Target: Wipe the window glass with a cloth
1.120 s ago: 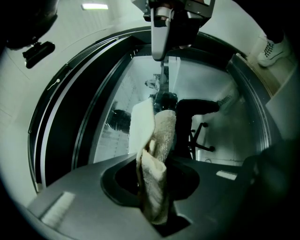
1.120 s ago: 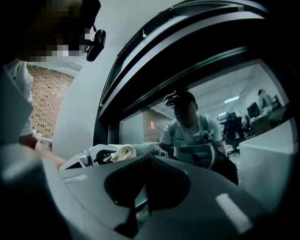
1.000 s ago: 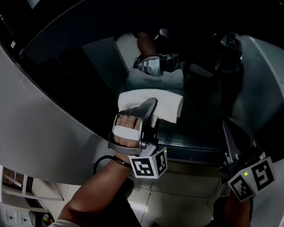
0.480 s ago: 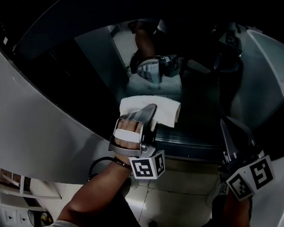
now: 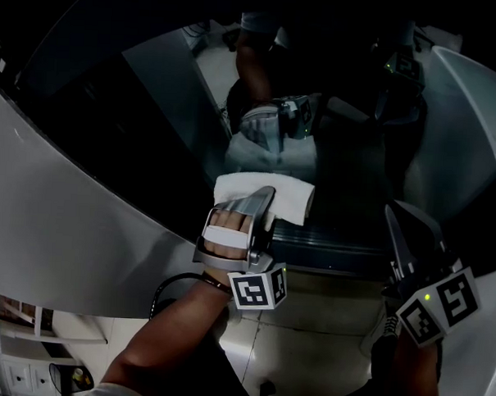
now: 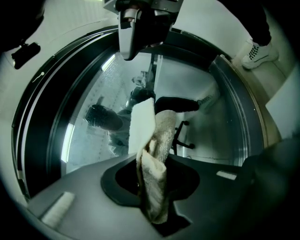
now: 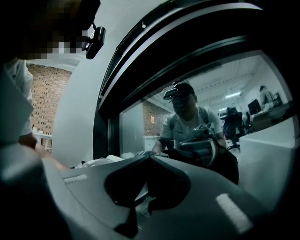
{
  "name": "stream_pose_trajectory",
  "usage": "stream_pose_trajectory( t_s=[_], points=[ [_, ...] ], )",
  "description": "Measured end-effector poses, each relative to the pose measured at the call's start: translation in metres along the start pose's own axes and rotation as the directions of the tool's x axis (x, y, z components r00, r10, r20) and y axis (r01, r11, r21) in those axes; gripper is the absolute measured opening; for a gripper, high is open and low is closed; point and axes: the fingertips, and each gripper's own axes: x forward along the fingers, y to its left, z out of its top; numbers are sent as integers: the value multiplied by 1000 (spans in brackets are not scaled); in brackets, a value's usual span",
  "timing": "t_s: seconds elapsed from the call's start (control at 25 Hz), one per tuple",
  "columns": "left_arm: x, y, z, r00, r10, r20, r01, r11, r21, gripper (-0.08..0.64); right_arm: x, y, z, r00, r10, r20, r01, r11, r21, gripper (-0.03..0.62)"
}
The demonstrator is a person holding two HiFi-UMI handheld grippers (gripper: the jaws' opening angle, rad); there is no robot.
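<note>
Two claws: left gripper (image 5: 267,192) pinches the cloth (image 5: 291,195), best pressed flat on the window glass (image 5: 152,131) ahead; right gripper (image 5: 394,214) rests closed, empty.

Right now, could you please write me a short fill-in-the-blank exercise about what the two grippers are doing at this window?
1. The left gripper has its fingers shut on a white ___.
2. The right gripper, its fingers together, holds ___.
3. The dark glass mirrors a ___ wearing a head camera.
Missing words: cloth; nothing; person.
</note>
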Motion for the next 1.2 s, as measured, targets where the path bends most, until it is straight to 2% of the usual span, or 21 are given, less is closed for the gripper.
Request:
stream_pose_trajectory(
  t_s=[0.84, 1.2],
  points=[
    [9, -26, -7, 997, -70, -18, 70, 998, -3, 98, 10, -5, -1, 999, 4, -32, -5, 1000, -9, 2],
    [9, -26, -7, 994, -105, -24, 104, 994, -21, 98, 12, 1, 15, 999, 8, -50, -9, 1000, -26, 2]
  ],
)
